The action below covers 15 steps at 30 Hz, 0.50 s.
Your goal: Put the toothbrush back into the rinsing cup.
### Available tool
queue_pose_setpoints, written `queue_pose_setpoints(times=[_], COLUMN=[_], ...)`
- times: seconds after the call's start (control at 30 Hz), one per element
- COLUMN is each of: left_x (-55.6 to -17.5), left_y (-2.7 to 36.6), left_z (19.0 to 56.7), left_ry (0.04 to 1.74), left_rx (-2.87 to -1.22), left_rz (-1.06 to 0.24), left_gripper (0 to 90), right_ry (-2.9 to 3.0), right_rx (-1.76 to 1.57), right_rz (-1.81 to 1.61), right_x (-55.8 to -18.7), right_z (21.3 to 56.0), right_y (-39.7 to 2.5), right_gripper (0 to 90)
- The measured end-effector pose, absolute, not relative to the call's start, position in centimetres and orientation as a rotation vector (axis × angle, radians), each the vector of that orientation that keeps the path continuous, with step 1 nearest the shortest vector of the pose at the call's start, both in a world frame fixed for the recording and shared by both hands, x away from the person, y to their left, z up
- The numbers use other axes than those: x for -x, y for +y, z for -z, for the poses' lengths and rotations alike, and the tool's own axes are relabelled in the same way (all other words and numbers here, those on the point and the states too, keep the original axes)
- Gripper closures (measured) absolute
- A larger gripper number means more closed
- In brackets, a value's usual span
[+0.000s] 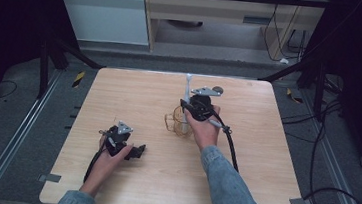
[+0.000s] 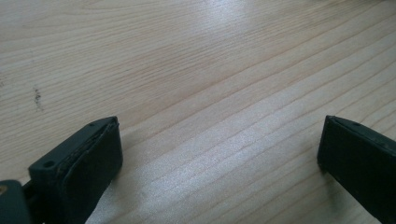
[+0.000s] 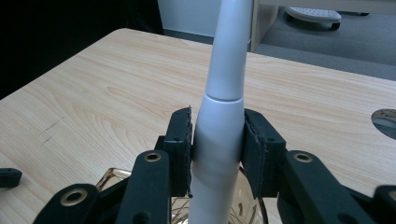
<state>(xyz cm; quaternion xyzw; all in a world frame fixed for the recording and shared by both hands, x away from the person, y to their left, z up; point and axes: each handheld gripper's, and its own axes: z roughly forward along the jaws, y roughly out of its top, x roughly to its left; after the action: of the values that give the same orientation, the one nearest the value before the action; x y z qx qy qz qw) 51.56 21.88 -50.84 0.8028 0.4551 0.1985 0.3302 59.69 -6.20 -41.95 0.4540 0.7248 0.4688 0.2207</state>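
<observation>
Two grippers are in your hands: your right gripper [image 1: 189, 104] is held up over the middle of the wooden table [image 1: 134, 97], jaws squeezed tight on a white toothbrush [image 3: 219, 121] that points up and away from you, while your left gripper [image 2: 219, 154] rests low near the front left, jaws wide apart with nothing but bare wood between them. Just under the toothbrush sits a see-through amber glass cup [image 1: 177, 121]; the right gripper view shows its rim right below the jaws, touching or not you cannot tell
</observation>
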Motion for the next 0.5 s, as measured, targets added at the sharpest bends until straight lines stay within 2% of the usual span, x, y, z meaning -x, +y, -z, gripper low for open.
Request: queue_pose_setpoints(times=[0.5], left_x=[-51.56], left_y=[21.90], left_z=[50.83], left_ry=[1.189], left_rx=[-2.102], left_rz=[-0.519], left_gripper=[0.0], right_ry=[2.009], right_rx=[-1.267], right_rz=[-1.295], right_x=[-59.56], right_z=[41.93], right_y=[-6.61], right_gripper=[62.6])
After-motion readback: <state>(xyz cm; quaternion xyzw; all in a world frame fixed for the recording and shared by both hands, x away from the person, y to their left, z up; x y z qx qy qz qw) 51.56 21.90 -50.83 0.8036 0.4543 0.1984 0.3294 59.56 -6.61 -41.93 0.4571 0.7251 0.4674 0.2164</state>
